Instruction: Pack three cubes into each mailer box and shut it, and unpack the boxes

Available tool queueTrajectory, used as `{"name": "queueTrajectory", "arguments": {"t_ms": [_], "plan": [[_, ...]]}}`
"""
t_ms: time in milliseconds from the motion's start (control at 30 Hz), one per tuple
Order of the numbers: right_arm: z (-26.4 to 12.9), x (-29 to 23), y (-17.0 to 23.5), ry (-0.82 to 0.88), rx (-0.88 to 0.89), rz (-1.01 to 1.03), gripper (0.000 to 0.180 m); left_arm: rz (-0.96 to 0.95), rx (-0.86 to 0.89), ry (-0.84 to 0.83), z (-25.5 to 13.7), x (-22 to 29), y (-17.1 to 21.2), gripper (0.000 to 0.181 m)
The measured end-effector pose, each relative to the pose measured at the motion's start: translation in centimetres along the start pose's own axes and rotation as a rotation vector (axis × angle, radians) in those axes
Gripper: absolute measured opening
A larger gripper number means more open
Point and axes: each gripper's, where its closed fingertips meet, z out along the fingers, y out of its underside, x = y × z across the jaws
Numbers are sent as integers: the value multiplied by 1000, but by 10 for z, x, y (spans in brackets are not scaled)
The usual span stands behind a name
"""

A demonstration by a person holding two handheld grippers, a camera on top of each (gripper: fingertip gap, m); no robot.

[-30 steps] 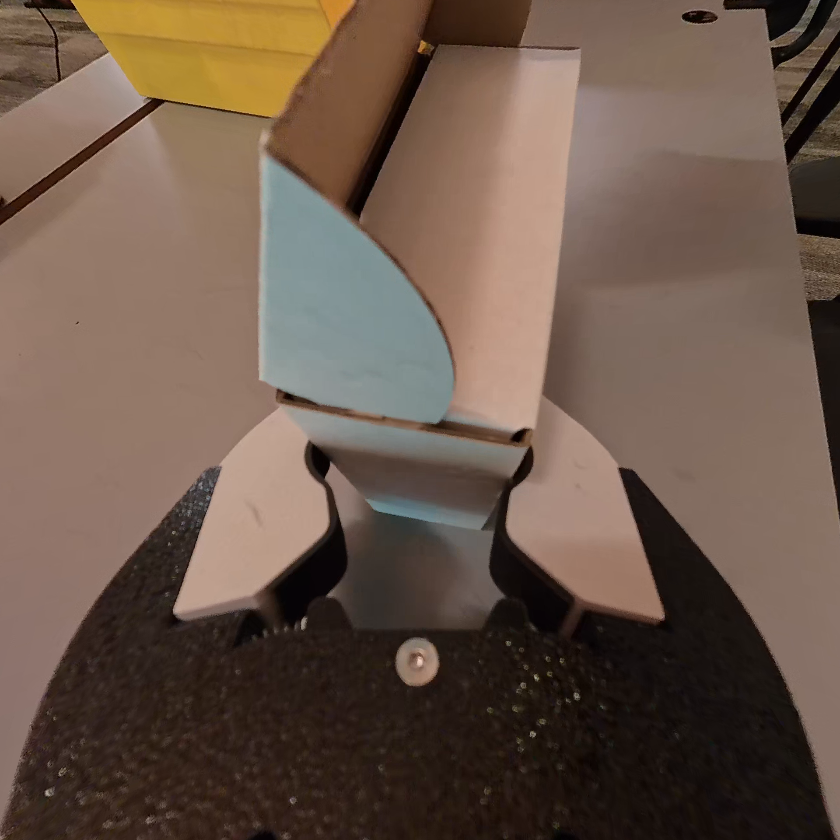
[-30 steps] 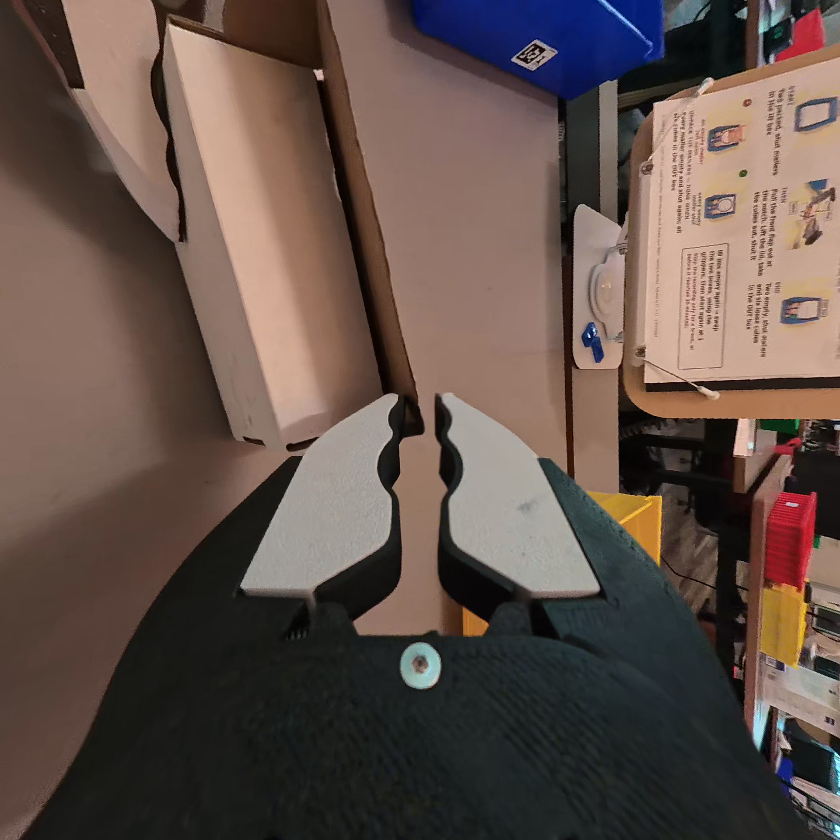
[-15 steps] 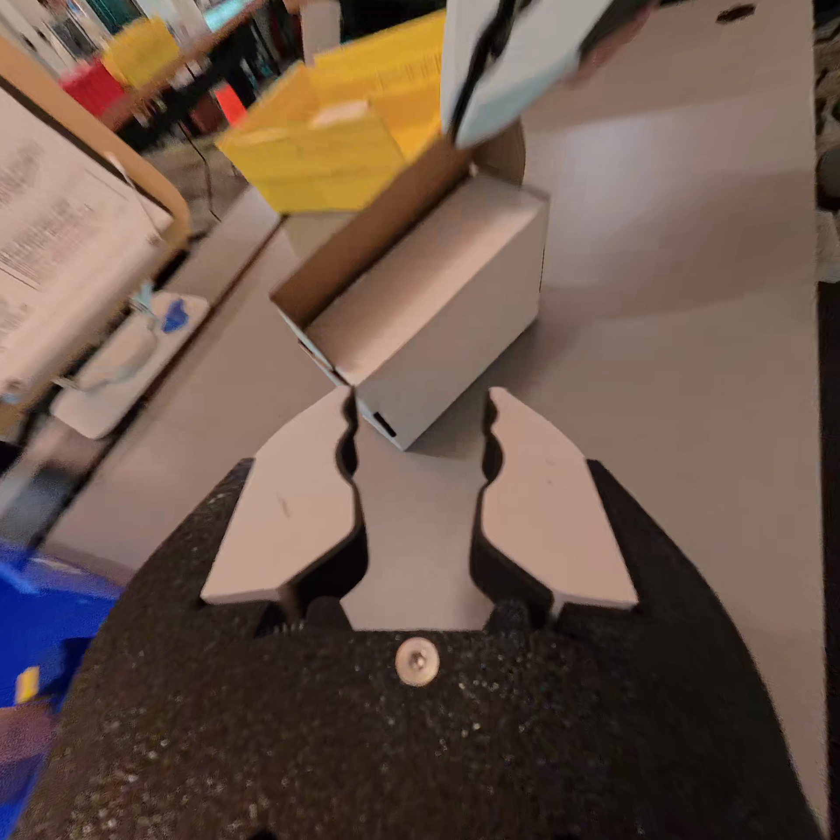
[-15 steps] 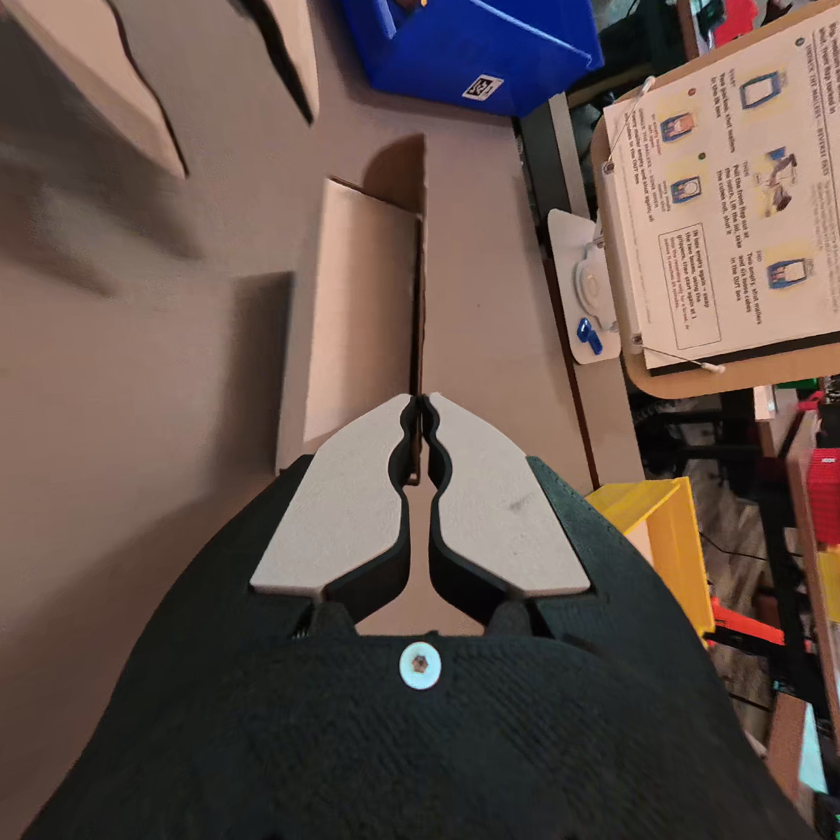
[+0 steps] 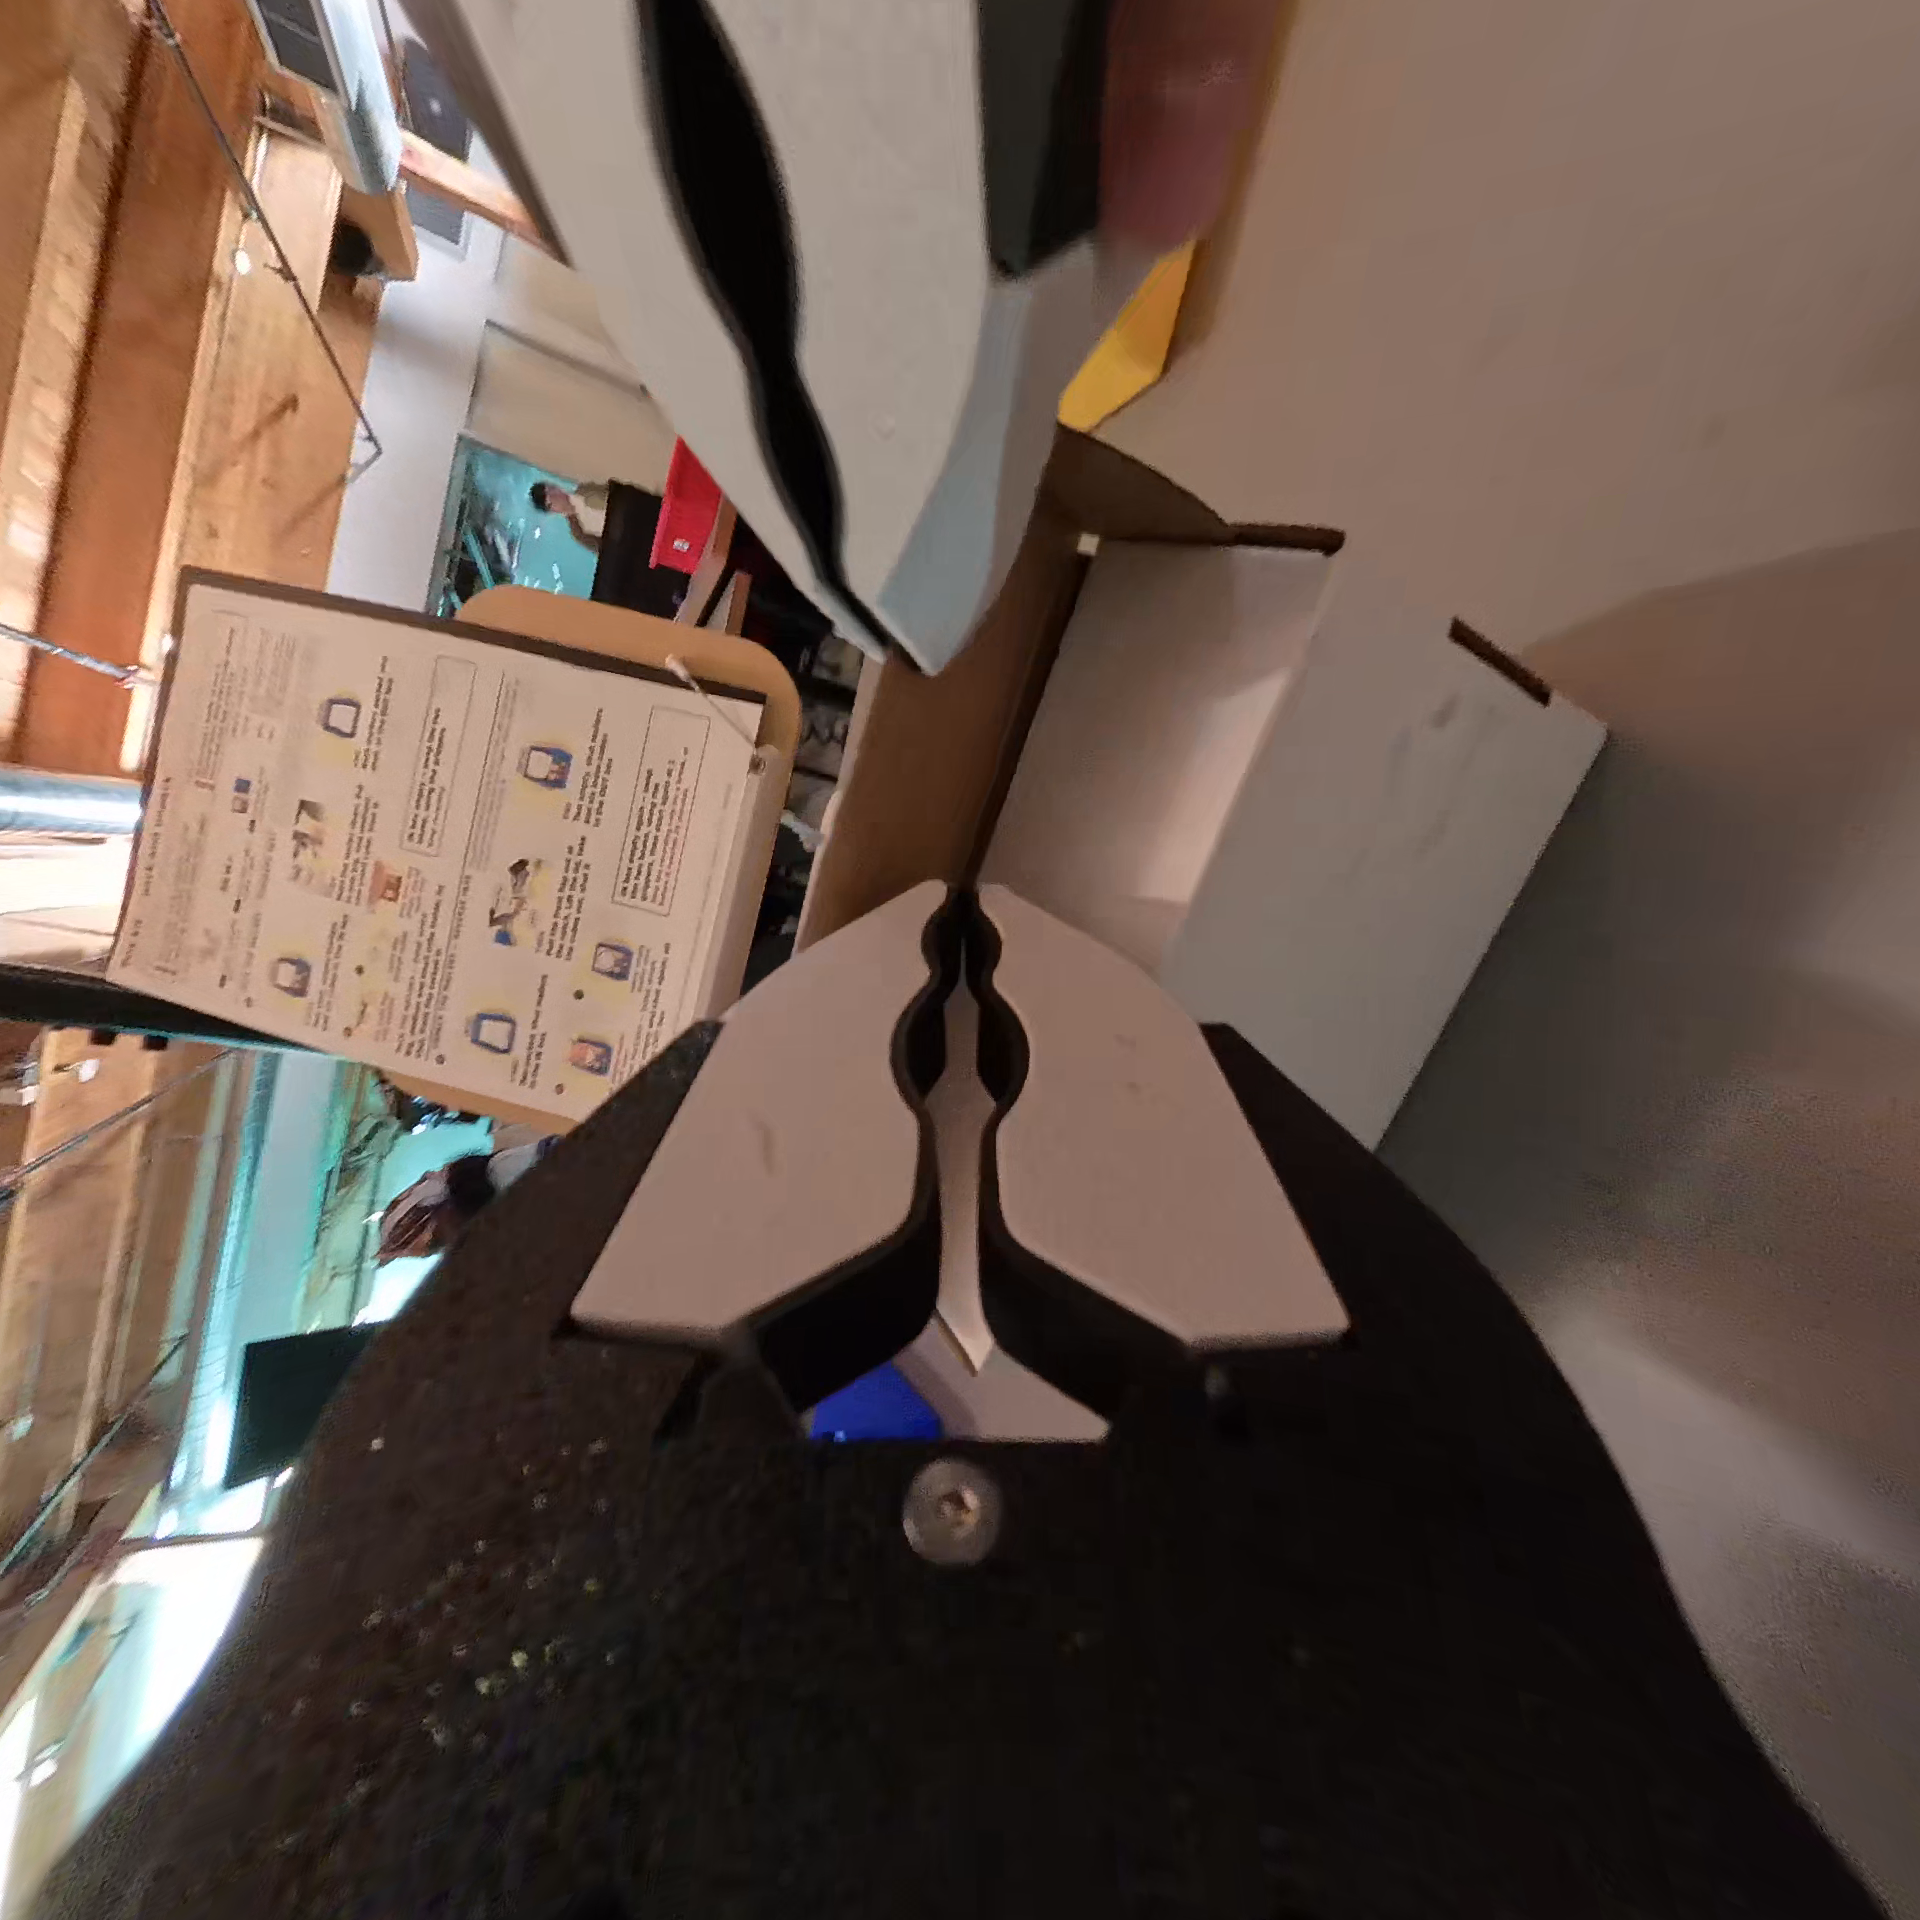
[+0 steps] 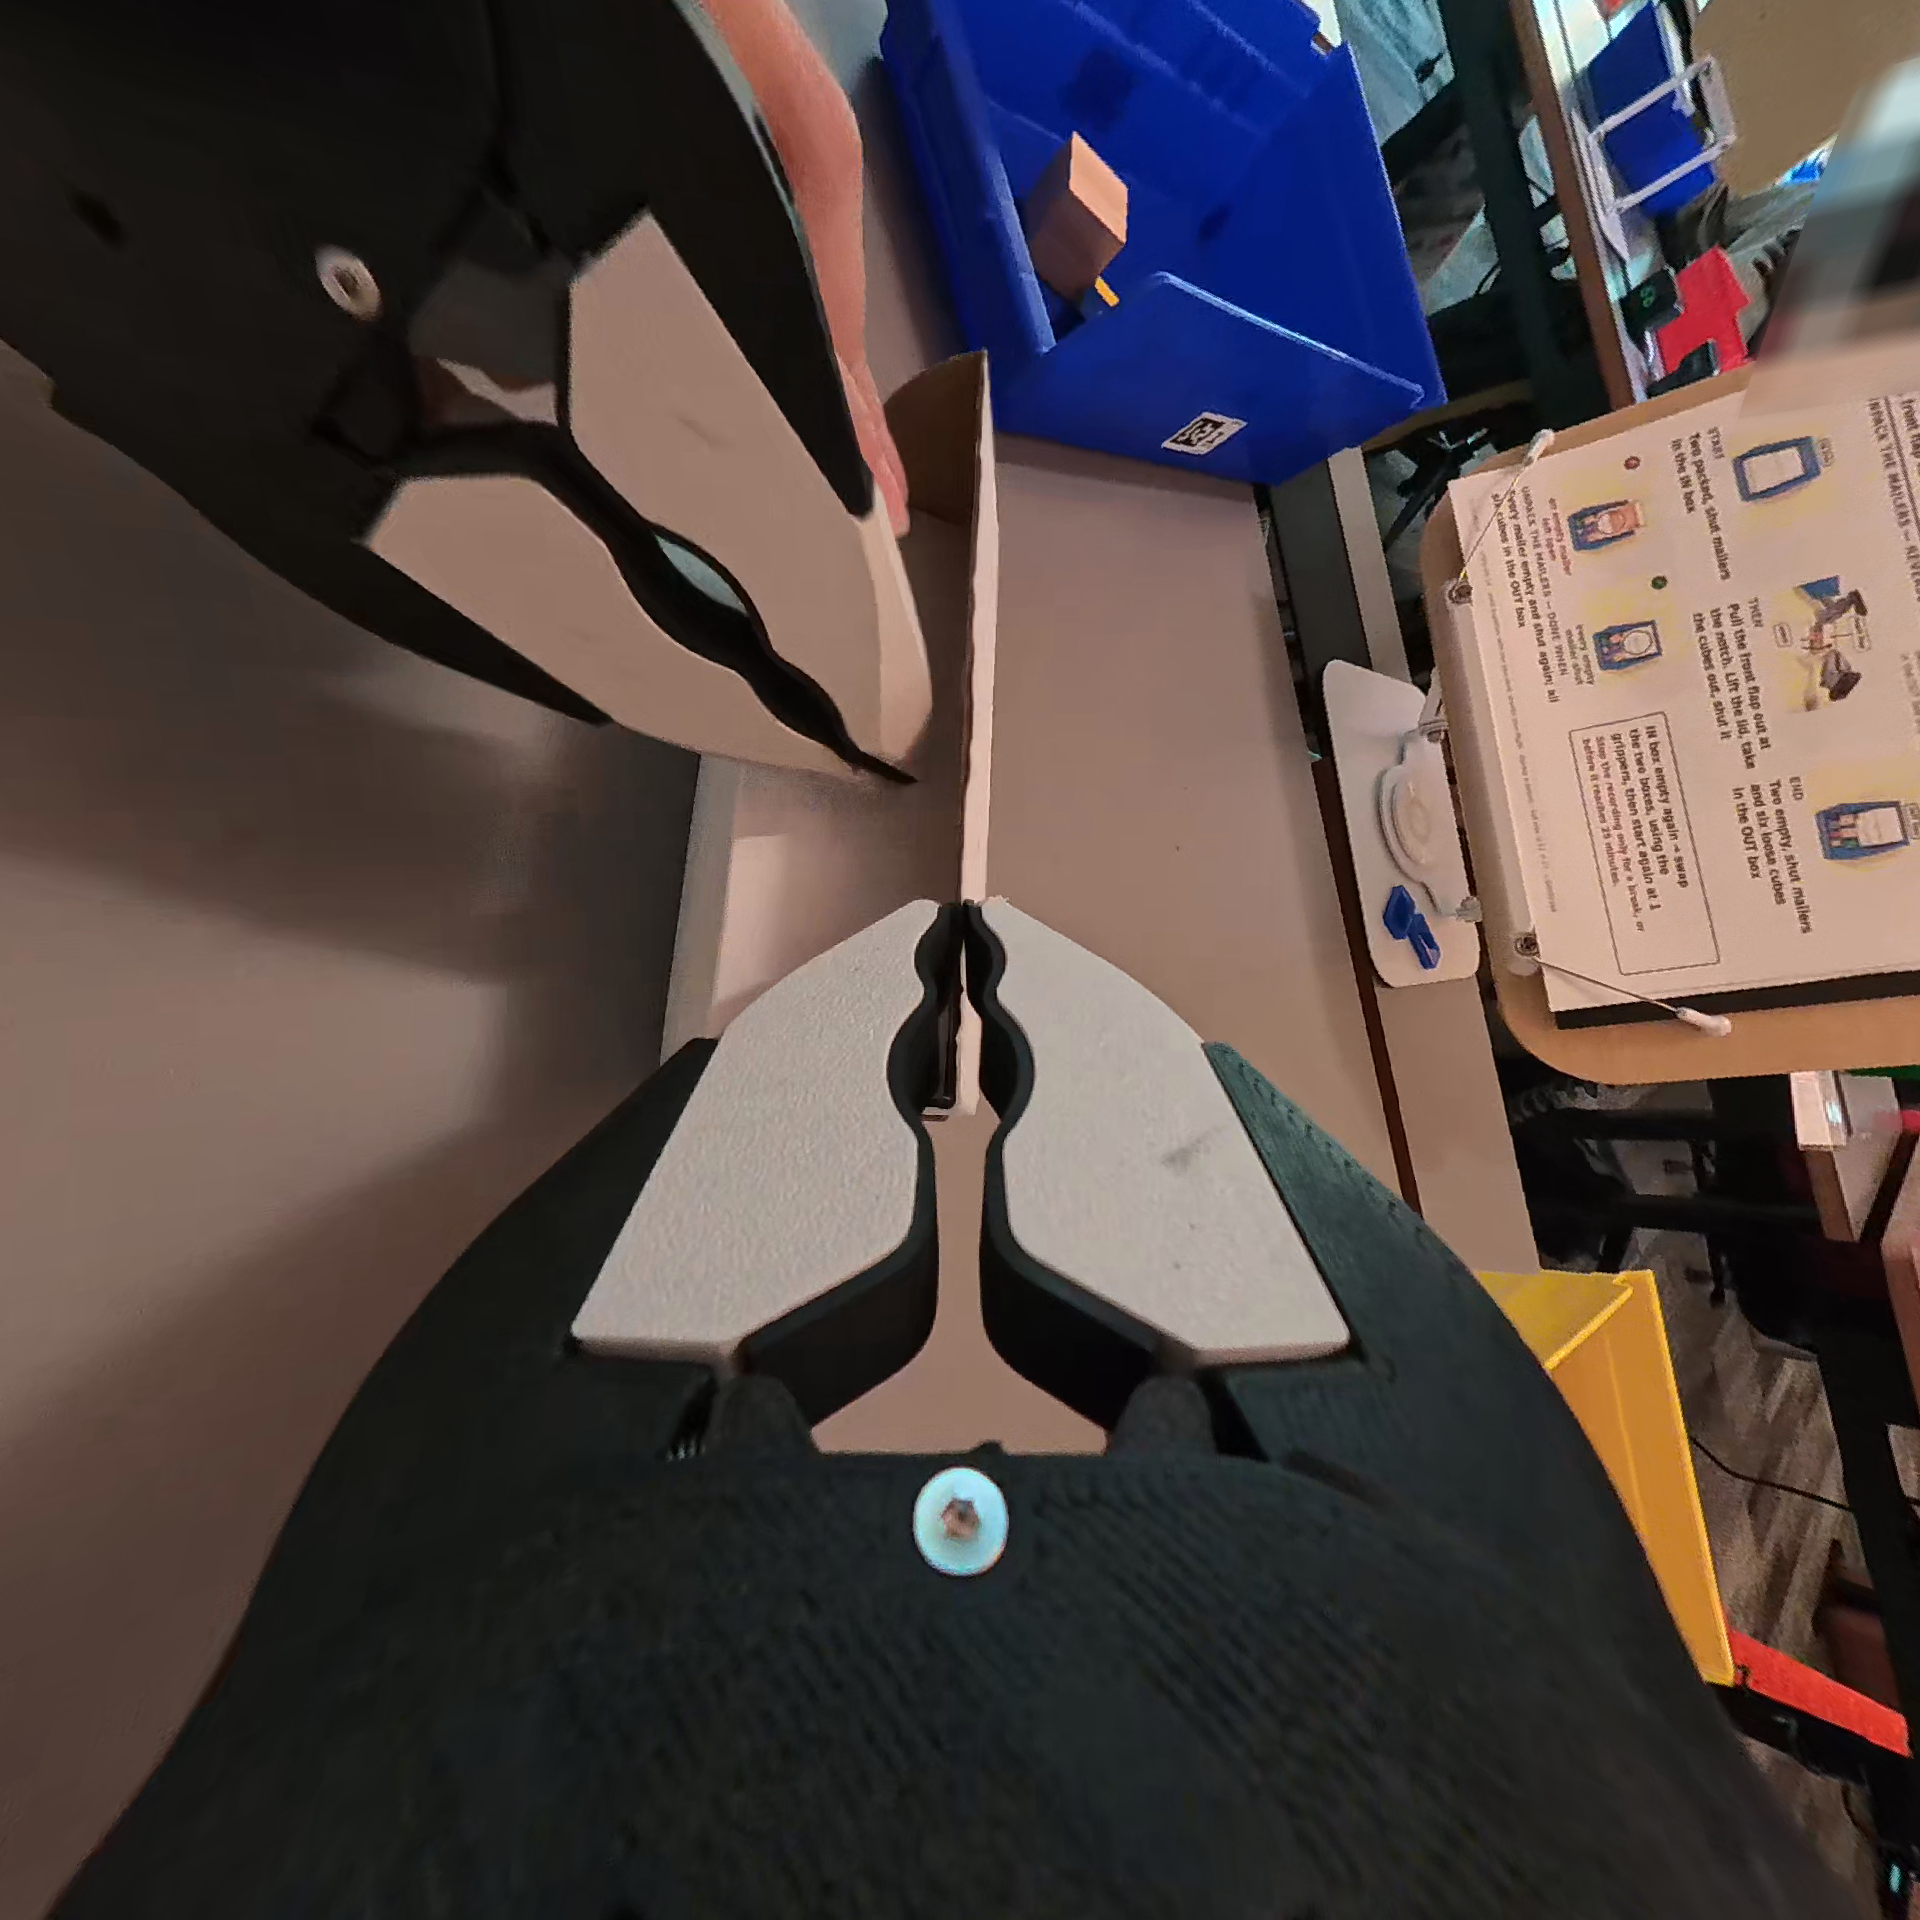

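A white mailer box (image 5: 1351,810) with a brown inside lies on the grey table (image 5: 1714,1143), its lid (image 6: 977,644) raised edge-on. My left gripper (image 5: 961,920) is shut on a thin white cardboard edge of the box. My right gripper (image 6: 961,912) is shut on the end of the lid edge. Each gripper shows in the other's view: the right one (image 5: 894,634) at the top of the left wrist view, the left one (image 6: 888,769) at the upper left of the right wrist view, tips against the box. A wooden cube (image 6: 1086,208) lies in the blue bin (image 6: 1195,343). The inside of the box is hidden.
An instruction board (image 6: 1662,727) stands at the table's right edge and also shows in the left wrist view (image 5: 436,831). A yellow bin (image 6: 1621,1455) sits below the table edge. A white holder with a blue clip (image 6: 1403,862) lies by the board.
My left gripper was open in front of the box; it has swung round and shut on a cardboard edge. My right gripper stays shut on the lid, and the two grippers are now close together.
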Motion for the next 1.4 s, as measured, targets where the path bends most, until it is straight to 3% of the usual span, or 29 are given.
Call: {"name": "queueTrajectory", "arguments": {"t_ms": [33,133,500,633,767,867,967,1033,1167,1400], "plan": [[0,0,0,0,3,-3,1,17,-21,-6,4,3,4,0],[2,6,3,26,-16,-8,1,38,-46,-57,9,2,5,0],[18,60,26,190,-142,47,4,16,-75,68,-1,11,5,0],[19,69,28,194,-136,58,4,4,-86,193,-14,19,4,0],[8,67,9,188,-57,33,4,-1,-38,463,-43,46,1,0],[-1,57,-5,160,-30,-17,3,-12,42,379,-42,32,-4,0],[-7,50,-11,150,-32,-50,3,-166,119,277,-33,12,-16,0],[-9,47,-15,153,-16,-52,3,-202,58,317,-23,24,-9,0],[-12,57,-10,207,-51,-44,3,17,-84,374,-10,60,9,0],[3,103,26,334,-159,14,5,96,-104,399,-4,80,2,0]]}}
